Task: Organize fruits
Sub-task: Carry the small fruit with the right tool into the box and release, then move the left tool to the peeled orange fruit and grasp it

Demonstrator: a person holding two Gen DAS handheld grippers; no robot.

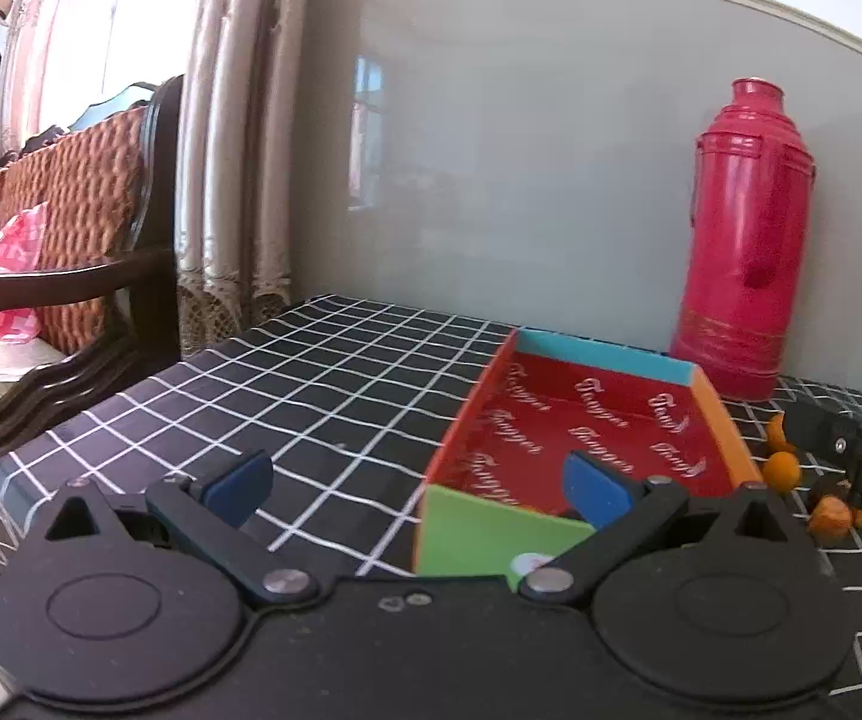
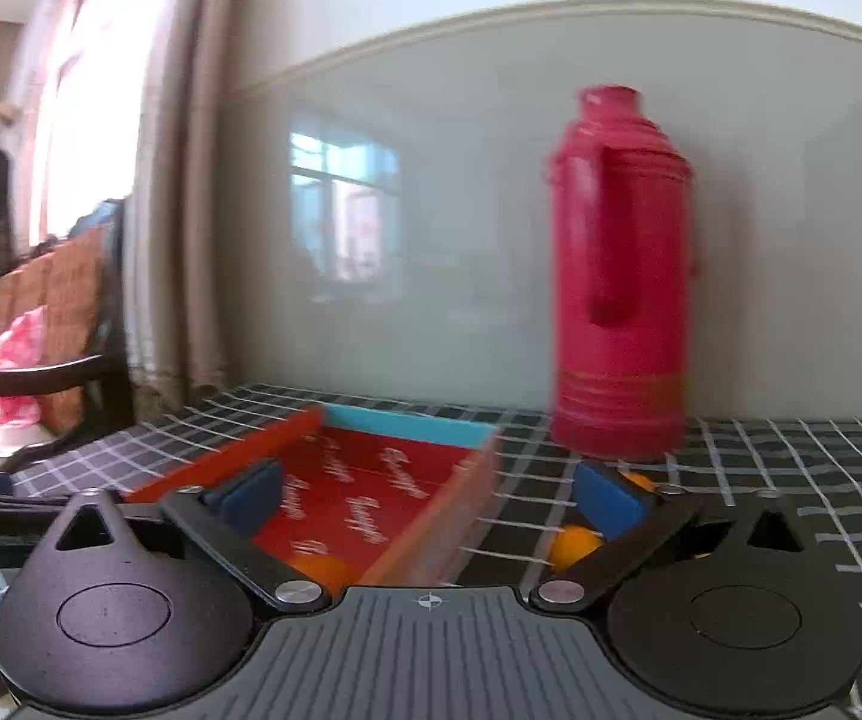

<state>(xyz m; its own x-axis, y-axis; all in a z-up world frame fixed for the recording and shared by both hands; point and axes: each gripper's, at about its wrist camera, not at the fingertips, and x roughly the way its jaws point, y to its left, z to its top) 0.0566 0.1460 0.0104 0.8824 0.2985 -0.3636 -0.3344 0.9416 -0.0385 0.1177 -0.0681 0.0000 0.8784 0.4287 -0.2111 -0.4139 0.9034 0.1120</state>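
A shallow box (image 1: 604,360) with a red printed floor and blue, orange and green walls lies on the checked tablecloth. My left gripper (image 1: 419,483) stands open low over the cloth at the box's near left corner, nothing between its blue pads. To the right of the box lie small oranges (image 1: 781,468) and pieces of peel. In the blurred right wrist view my right gripper (image 2: 431,501) is open above the box's right wall (image 2: 478,498). One orange (image 2: 320,567) lies inside the box below it. Another orange (image 2: 574,543) sits on the cloth outside, by the right pad.
A tall pink thermos flask (image 1: 742,240) stands against the grey wall behind the box. The black tablecloth with a white grid (image 1: 311,390) reaches left to the table's edge. Beyond it are a dark wooden chair (image 1: 71,210) with a pink bag and a curtain (image 1: 233,120).
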